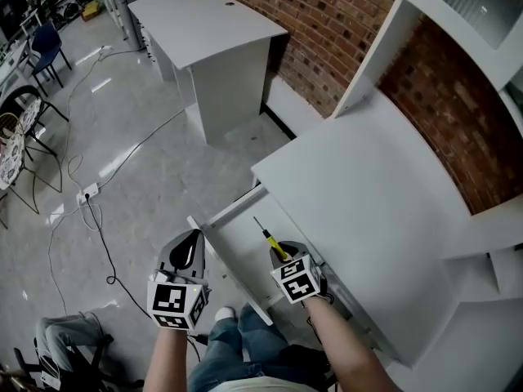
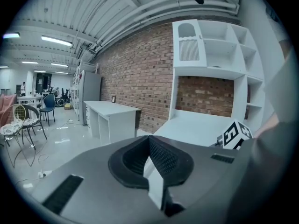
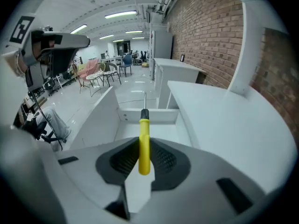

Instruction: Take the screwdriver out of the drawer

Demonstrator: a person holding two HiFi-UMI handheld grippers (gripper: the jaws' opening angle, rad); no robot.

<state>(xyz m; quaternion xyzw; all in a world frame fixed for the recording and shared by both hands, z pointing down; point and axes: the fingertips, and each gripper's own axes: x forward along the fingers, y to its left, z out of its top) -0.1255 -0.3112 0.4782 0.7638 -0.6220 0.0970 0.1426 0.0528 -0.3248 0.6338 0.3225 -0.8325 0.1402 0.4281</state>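
Note:
A screwdriver (image 1: pixel 272 243) with a yellow handle and thin metal shaft is held over the open white drawer (image 1: pixel 233 247), tip pointing away from me. My right gripper (image 1: pixel 286 257) is shut on its handle. In the right gripper view the handle (image 3: pixel 144 134) stands between the dark pads of that gripper (image 3: pixel 144 149), with the drawer (image 3: pixel 100 111) below and beyond. My left gripper (image 1: pixel 187 253) hovers left of the drawer over the floor. Its jaws (image 2: pixel 149 137) meet at the tips with nothing between them.
The drawer sticks out from under a white desk top (image 1: pixel 368 219) with white shelving against a brick wall (image 1: pixel 343 15). A second white desk (image 1: pixel 212 31) stands farther off. Cables (image 1: pixel 98 211) run over the grey floor; chairs (image 1: pixel 33 55) are at far left. My legs (image 1: pixel 237 341) are below.

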